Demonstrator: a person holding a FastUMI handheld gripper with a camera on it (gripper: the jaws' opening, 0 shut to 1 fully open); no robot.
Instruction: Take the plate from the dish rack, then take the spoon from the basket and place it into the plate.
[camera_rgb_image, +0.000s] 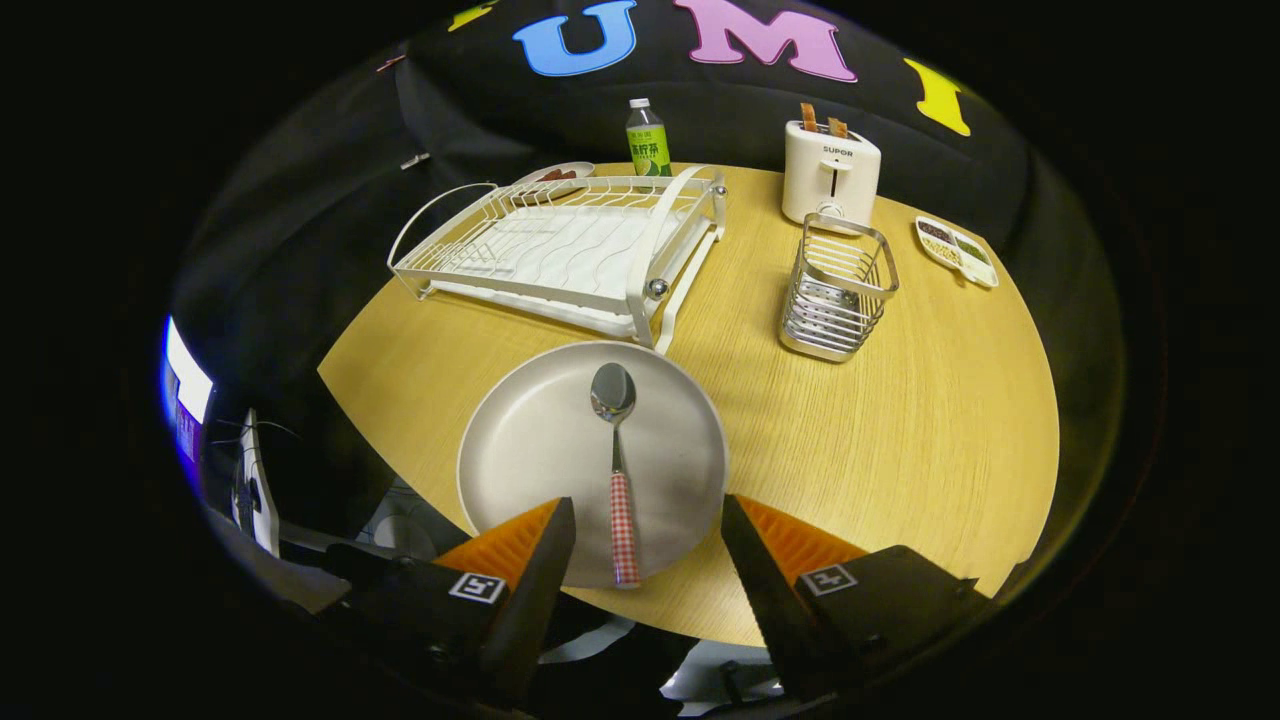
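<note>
Round wooden table (900, 420): plate (540, 450) out of dish rack (560, 245) at its 6 o'clock, spoon (618, 470) lying in plate, basket (838, 290) vacated, gripper (648, 545) open, holding nothing; task apparently complete.

recording booth | black cloth wall (300, 200) | kitchenware on wooden table (900, 420)

Fisheye riding the hand-held gripper (648, 530), angled down, close above the table (900, 430) — facing the booth wall
</note>
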